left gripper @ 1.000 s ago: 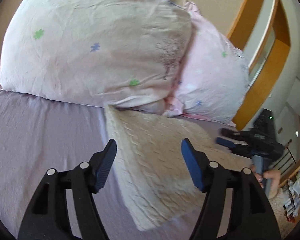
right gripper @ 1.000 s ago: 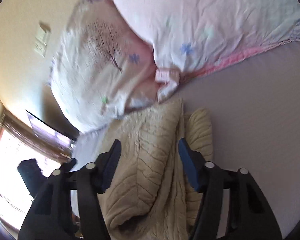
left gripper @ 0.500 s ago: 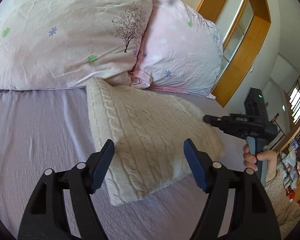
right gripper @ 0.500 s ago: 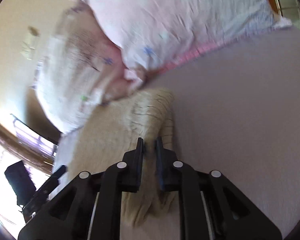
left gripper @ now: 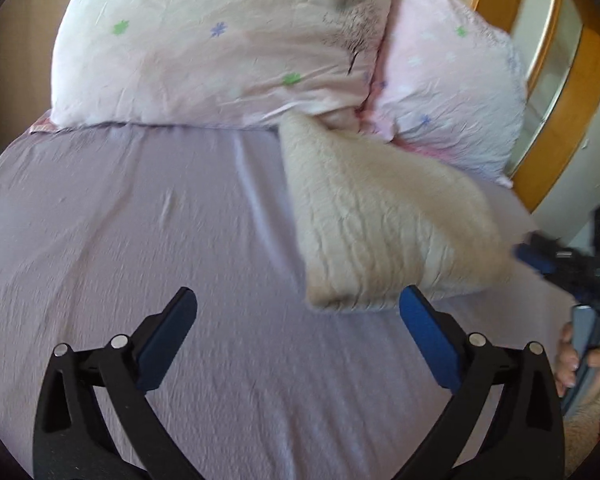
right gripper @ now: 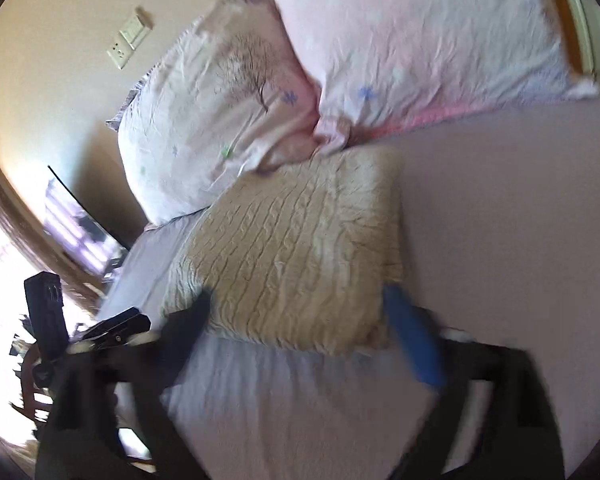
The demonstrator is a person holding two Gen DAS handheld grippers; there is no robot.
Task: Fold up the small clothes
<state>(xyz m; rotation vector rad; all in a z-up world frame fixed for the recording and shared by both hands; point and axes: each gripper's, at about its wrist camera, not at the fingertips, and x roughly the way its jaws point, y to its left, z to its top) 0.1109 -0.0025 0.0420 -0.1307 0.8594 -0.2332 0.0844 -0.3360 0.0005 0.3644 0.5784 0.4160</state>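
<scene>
A folded cream knitted sweater [left gripper: 380, 224] is laid flat on the lilac bed sheet [left gripper: 140, 220], its far corner tucked against the gap between two pink pillows [left gripper: 228, 48]. Left of the sweater, the left tongs [left gripper: 298, 312] are held wide apart with nothing between the fingers, above bare sheet just short of the sweater's near edge. Right of the sweater, the right tongs [right gripper: 300, 312] are seen blurred, spread wide with nothing gripped; the sweater's [right gripper: 300, 252] near edge is straddled, though contact cannot be judged.
</scene>
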